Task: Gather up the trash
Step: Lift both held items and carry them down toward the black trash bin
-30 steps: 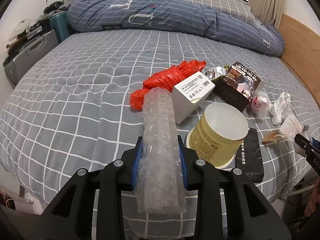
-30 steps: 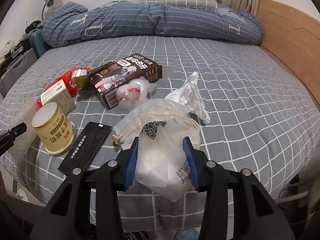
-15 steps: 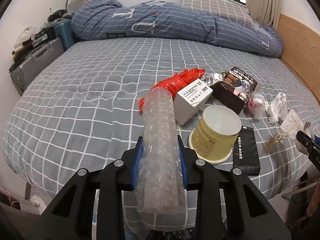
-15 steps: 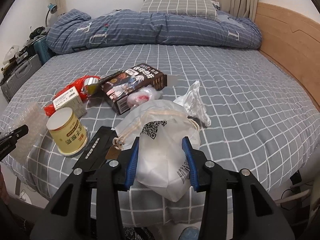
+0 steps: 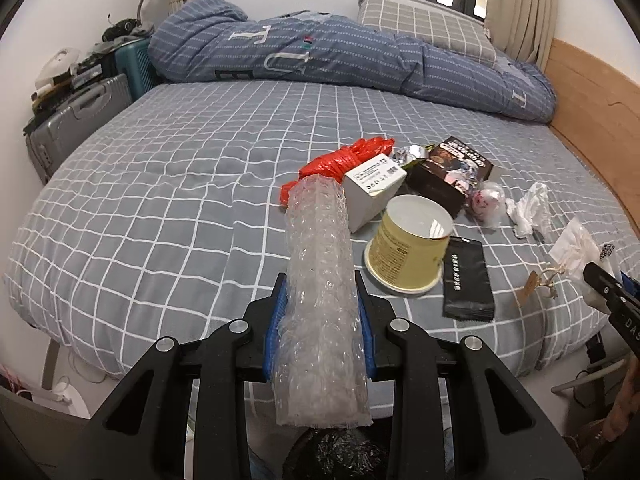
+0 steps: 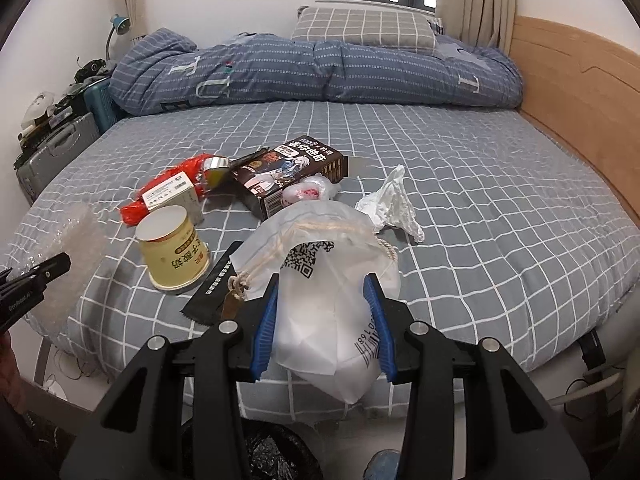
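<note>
left gripper (image 5: 320,320) pinches a roll of bubble wrap (image 5: 320,280), blue pads pressed on both of its sides, jaws set narrow. long axis of the roll runs straight along the fingers, one end sticking out ahead over the bed (image 5: 160,220), the other hanging back toward the camera. right gripper (image 6: 322,320) is clamped on a white drawstring bag (image 6: 320,272) with a qr code, jaws a bit wider, the bag bulging above and below the pads.

we read both loads as lifted clear of the bed, ready to be dropped. what the next move turns on: a black bin bag (image 6: 276,460) shows directly below and slightly behind each gripper, at the bottom edge of both wrist views, off the near edge of the bed. we judge each hand needs to pull back and tip down, not reach forward. which hand sits nearer the bin we cannot tell.

trash left on the bed lies ahead of the grippers: yellow cup (image 5: 408,252) just ahead and to the right of the left gripper, black sachet (image 5: 466,276) beside it, white box (image 5: 374,188), red bag (image 5: 344,160), dark carton (image 6: 288,180) and crumpled tissue (image 6: 390,204) ahead of the right gripper.
</note>
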A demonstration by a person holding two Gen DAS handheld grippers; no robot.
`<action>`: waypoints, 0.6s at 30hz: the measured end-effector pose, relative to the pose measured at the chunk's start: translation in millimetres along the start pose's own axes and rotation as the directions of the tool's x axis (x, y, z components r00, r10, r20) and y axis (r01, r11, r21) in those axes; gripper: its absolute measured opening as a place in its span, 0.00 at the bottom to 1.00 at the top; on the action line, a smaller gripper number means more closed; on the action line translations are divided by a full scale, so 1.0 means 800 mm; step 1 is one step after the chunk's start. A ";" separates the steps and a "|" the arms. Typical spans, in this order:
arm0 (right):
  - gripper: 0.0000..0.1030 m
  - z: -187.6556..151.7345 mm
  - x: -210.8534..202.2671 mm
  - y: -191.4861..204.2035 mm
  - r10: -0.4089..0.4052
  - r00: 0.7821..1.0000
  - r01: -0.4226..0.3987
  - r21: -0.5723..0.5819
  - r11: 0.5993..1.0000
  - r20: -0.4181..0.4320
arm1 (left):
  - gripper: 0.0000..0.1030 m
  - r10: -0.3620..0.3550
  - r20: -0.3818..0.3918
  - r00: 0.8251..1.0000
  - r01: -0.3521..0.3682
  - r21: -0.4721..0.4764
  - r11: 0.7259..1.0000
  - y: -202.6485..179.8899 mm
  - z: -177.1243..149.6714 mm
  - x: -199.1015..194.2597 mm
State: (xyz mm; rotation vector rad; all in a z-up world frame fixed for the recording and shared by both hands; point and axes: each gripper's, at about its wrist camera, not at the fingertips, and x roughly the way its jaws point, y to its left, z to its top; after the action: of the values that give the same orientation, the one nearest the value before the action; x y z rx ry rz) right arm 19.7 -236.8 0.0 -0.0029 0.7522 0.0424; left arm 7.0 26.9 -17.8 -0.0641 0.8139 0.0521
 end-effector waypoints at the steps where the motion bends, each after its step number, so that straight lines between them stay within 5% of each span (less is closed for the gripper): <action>1: 0.38 -0.001 -0.004 0.001 0.000 1.000 0.000 -0.003 1.000 0.004 | 0.29 -0.005 0.002 1.000 0.005 -0.001 1.000 -0.001 -0.002 -0.003; 18: 0.38 -0.032 -0.044 0.024 0.031 0.999 -0.031 -0.026 0.999 0.025 | 0.28 -0.046 0.017 0.999 0.046 -0.006 0.999 -0.017 -0.053 -0.043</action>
State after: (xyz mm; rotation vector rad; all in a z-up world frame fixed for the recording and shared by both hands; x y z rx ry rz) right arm -24.3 -219.8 5.7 -0.0151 0.7260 0.0814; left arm -46.1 9.7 -21.3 -0.0884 0.7955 0.0119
